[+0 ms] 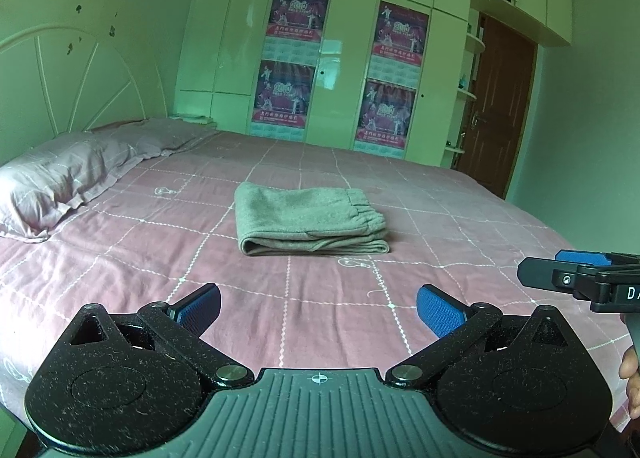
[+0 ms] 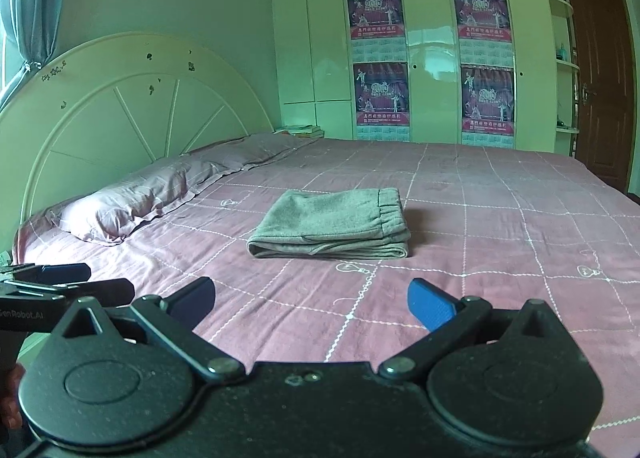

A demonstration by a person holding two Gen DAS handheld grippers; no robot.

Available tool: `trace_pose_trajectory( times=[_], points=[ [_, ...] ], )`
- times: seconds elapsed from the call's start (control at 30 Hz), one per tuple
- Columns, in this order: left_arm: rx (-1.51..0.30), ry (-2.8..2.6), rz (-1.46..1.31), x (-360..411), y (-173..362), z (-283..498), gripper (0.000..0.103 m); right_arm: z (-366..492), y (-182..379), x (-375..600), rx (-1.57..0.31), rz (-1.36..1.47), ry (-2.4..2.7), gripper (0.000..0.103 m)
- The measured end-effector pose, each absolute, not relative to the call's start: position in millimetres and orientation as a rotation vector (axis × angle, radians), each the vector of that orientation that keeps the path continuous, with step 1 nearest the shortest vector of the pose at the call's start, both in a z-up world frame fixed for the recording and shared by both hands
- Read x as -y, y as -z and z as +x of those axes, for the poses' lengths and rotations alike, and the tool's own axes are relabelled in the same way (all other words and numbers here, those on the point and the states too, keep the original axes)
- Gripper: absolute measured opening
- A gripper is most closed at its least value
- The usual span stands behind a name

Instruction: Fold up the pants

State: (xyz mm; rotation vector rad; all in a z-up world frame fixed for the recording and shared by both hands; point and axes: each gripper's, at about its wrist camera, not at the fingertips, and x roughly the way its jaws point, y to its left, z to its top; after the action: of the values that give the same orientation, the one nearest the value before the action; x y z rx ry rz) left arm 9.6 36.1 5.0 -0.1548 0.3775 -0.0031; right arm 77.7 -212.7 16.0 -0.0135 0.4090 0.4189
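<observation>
Looking down the left wrist view, the left gripper (image 1: 318,308) sits at the bottom of the frame with its blue-padded fingers spread wide apart, nothing between them, just pink checked bedsheet (image 1: 120,258) showing through the gap. Same deal on the right wrist view: the right gripper (image 2: 312,300) has its fingers wide apart and empty, low in the frame. Each one also pokes into the other's picture, the right one at the right edge of the left view, with a bit of a hand (image 1: 632,374) under it, and the left one at the left edge of the right view.

Past the fingertips, about mid-frame in both views, the pants (image 1: 310,218) lie on the sheet already folded into a neat grey-green rectangle, elastic waistband on the right side, layered fold edges facing the cameras. They're well clear of both grippers, nothing touching them.

Further back on the left, a pink pillow (image 1: 60,182) rests against the curved white headboard (image 1: 60,70). Along the far wall is a white wardrobe (image 1: 352,58) with four posters stuck on, and a brown door (image 1: 500,106) at the right.
</observation>
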Motion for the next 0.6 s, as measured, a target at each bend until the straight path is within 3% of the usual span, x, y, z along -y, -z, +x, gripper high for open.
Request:
trace_pose_trajectory(
  times=[0.6],
  points=[
    [-0.374, 0.012, -0.153, -31.7, -7.1, 8.7, 0.103, 76.9, -13.0, 212.3, -0.405, -0.043, -0.416, 0.097]
  ],
)
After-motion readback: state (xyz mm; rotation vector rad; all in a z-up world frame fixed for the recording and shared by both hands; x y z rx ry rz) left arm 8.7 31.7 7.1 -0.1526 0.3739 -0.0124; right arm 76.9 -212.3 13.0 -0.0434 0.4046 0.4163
